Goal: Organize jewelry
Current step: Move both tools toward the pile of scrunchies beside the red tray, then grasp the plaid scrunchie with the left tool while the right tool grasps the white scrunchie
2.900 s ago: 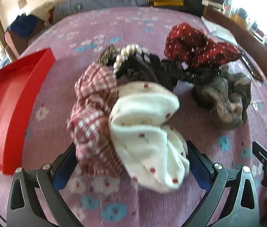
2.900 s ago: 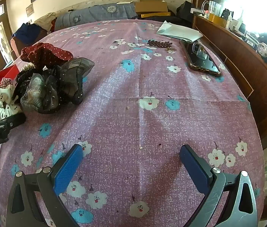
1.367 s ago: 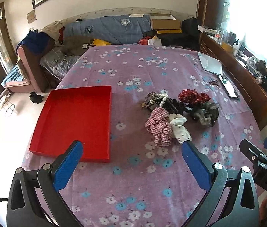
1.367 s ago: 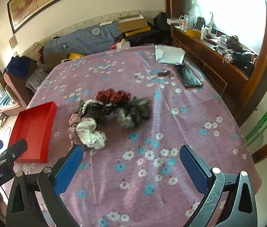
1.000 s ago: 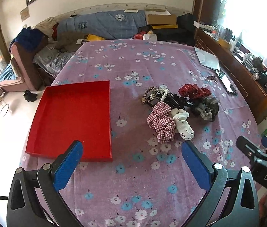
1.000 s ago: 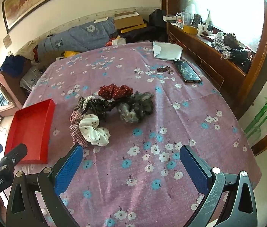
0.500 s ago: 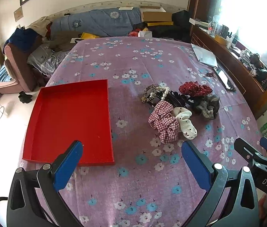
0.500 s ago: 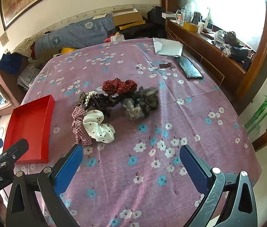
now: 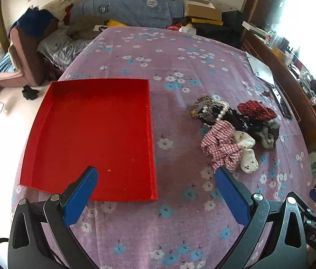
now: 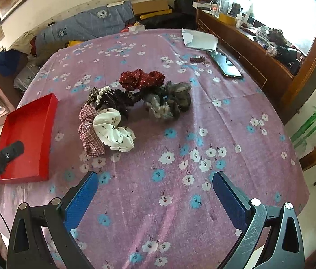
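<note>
A pile of hair scrunchies lies mid-table: a red checked one [image 9: 221, 144], a white dotted one [image 9: 247, 152], a dark red dotted one [image 9: 255, 109], a grey one [image 10: 169, 103], a black one with a pearl bracelet [image 10: 100, 95]. An empty red tray [image 9: 95, 132] sits to their left and also shows in the right wrist view [image 10: 29, 134]. My left gripper [image 9: 155, 179] is open and empty above the tray's near right corner. My right gripper [image 10: 153, 183] is open and empty, in front of the pile.
A purple flowered cloth [image 10: 202, 134] covers the table. A phone [image 10: 225, 63], white paper [image 10: 199, 39] and a small dark hair clip [image 10: 198, 59] lie at the far right. A wooden sideboard [image 10: 258, 60] runs along the right; a cluttered sofa [image 9: 117, 15] stands behind.
Both grippers pulled back and up from the pile, then came forward and lower again over the last second. The left view has shifted toward the tray. Both stay open and empty.
</note>
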The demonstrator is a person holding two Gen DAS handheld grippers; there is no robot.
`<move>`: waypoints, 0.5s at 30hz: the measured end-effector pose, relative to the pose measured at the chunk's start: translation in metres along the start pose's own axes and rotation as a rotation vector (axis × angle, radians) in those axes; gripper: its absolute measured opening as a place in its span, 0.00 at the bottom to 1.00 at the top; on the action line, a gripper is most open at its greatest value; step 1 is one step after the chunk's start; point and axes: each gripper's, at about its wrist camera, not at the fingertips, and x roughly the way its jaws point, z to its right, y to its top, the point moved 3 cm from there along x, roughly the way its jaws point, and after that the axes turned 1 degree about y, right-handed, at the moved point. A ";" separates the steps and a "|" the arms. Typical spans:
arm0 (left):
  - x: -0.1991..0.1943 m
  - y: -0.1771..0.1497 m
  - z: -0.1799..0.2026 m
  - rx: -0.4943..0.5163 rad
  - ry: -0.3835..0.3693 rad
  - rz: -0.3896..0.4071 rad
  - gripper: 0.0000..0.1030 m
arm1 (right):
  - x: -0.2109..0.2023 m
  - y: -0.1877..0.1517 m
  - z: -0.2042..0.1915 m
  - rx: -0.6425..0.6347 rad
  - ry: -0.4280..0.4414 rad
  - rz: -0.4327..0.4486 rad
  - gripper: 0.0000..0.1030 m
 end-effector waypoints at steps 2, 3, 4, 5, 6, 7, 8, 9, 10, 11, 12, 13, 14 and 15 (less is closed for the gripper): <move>0.003 0.003 -0.001 0.011 -0.001 -0.003 1.00 | 0.004 0.005 0.002 0.008 0.007 0.002 1.00; 0.004 0.004 0.000 0.020 -0.004 -0.001 1.00 | 0.005 0.007 0.004 0.013 0.011 0.004 1.00; 0.005 0.005 0.002 0.031 -0.012 -0.001 1.00 | 0.008 0.010 0.006 0.020 0.017 0.006 1.00; 0.007 0.006 0.006 0.040 -0.022 -0.006 1.00 | 0.012 0.014 0.010 0.029 0.025 0.006 1.00; 0.008 0.007 0.008 0.045 -0.032 -0.011 0.99 | 0.014 0.017 0.012 0.035 0.031 0.005 1.00; 0.009 0.007 0.013 0.051 -0.051 -0.015 0.99 | 0.016 0.019 0.014 0.040 0.036 0.004 1.00; 0.010 0.008 0.017 0.056 -0.069 -0.017 0.98 | 0.019 0.022 0.017 0.043 0.041 0.004 1.00; 0.011 0.009 0.023 0.063 -0.095 -0.023 0.96 | 0.022 0.025 0.020 0.043 0.047 0.007 1.00; 0.013 0.009 0.027 0.068 -0.110 -0.029 0.94 | 0.024 0.027 0.021 0.040 0.050 0.009 0.99; 0.015 0.010 0.032 0.071 -0.127 -0.038 0.90 | 0.026 0.029 0.023 0.033 0.056 0.011 0.98; 0.017 0.010 0.037 0.072 -0.142 -0.046 0.87 | 0.029 0.031 0.024 0.026 0.062 0.010 0.97; 0.019 0.011 0.041 0.072 -0.151 -0.052 0.86 | 0.032 0.034 0.026 0.020 0.072 0.009 0.95; 0.023 0.013 0.045 0.070 -0.162 -0.061 0.85 | 0.035 0.038 0.027 0.012 0.086 0.008 0.94; 0.026 0.014 0.049 0.064 -0.174 -0.069 0.85 | 0.038 0.042 0.029 0.007 0.098 0.007 0.91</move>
